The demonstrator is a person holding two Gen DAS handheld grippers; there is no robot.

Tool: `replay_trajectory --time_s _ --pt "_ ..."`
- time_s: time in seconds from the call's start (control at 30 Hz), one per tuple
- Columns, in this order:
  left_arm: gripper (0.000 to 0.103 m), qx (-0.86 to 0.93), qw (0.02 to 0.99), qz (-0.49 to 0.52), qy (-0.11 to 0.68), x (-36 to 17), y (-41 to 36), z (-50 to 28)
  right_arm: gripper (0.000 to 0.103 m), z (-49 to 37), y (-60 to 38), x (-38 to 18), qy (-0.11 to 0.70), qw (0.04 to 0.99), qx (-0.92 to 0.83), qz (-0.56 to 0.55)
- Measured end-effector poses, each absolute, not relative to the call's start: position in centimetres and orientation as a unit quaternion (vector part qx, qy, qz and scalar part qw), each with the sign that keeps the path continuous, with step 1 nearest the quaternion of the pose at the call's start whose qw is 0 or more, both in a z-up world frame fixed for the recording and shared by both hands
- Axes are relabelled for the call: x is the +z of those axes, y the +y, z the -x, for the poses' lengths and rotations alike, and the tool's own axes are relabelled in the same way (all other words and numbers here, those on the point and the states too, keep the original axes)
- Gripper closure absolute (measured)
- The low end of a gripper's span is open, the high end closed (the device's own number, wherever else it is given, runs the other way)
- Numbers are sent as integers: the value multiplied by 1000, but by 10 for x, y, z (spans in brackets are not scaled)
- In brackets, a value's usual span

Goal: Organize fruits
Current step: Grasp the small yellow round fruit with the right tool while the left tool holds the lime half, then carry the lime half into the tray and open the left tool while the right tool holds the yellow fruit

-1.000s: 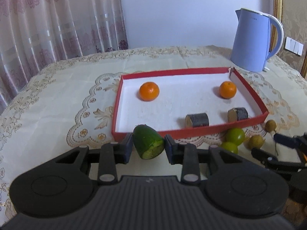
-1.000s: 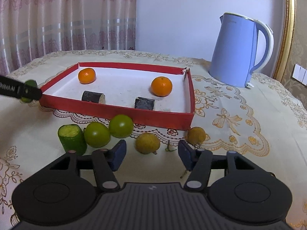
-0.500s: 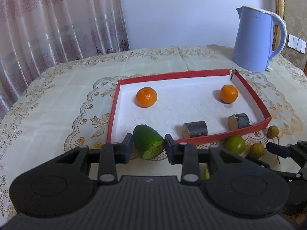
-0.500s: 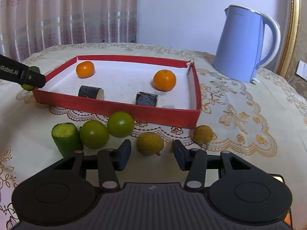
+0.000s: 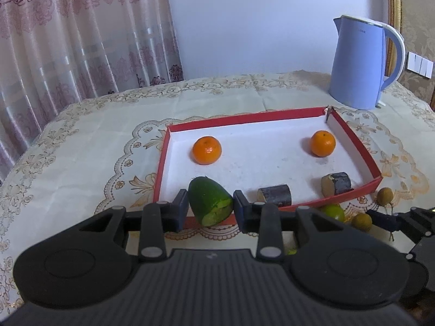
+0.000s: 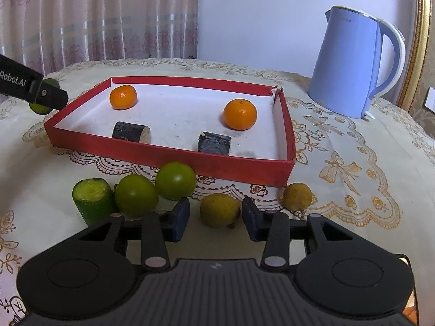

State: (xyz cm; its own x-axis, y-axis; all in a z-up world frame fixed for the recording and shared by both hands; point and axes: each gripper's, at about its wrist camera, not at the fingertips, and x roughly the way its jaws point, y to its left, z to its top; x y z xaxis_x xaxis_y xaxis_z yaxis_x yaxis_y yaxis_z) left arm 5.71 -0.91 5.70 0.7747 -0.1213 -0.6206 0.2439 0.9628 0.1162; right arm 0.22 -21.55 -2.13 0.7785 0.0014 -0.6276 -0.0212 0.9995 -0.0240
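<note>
Fruits lie partly in the red tray [image 6: 174,160] and partly on the tablecloth [image 6: 353,190] in front of it. Inside the tray sit two oranges, one [image 6: 123,97] at the far left and one [image 6: 240,114] toward the right, with two dark cut cylinders, the left piece [image 6: 131,132] and the right piece [image 6: 214,142], near the front wall. Outside that wall, on the cloth, are two green round fruits [image 6: 175,176] side by side, a cut green piece [image 6: 92,201] standing on end to their left, a yellowish round fruit [image 6: 219,210] and a second yellowish fruit [image 6: 297,196] by the tray's corner.

The right gripper [image 6: 214,218] has the yellowish round fruit between its fingers; the jaws are closing, with small gaps visible on both sides of the fruit.

The left gripper [image 5: 210,209] is clamped on a dark green cut fruit half [image 5: 210,201], held over the tray's near left corner, cut face toward the camera.

A blue kettle [image 6: 353,65] stands behind the tray on the right, with curtains [image 5: 81,35] beyond the table.
</note>
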Motion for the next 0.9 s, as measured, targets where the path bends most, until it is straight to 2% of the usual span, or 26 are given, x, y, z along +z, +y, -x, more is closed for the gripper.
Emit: replay_trajectory --time_s 0.13,0.23,0.9 --pt "71 -97 937 -97 320 57 -10 -56 66 -2 -216 -21 332 943 7 12" --pt "71 -95 937 -97 320 57 -10 -56 73 -4 -217 -21 334 943 11 4" --pt "71 -70 937 -94 328 57 -28 -83 74 29 -227 -6 310 951 -4 -12"
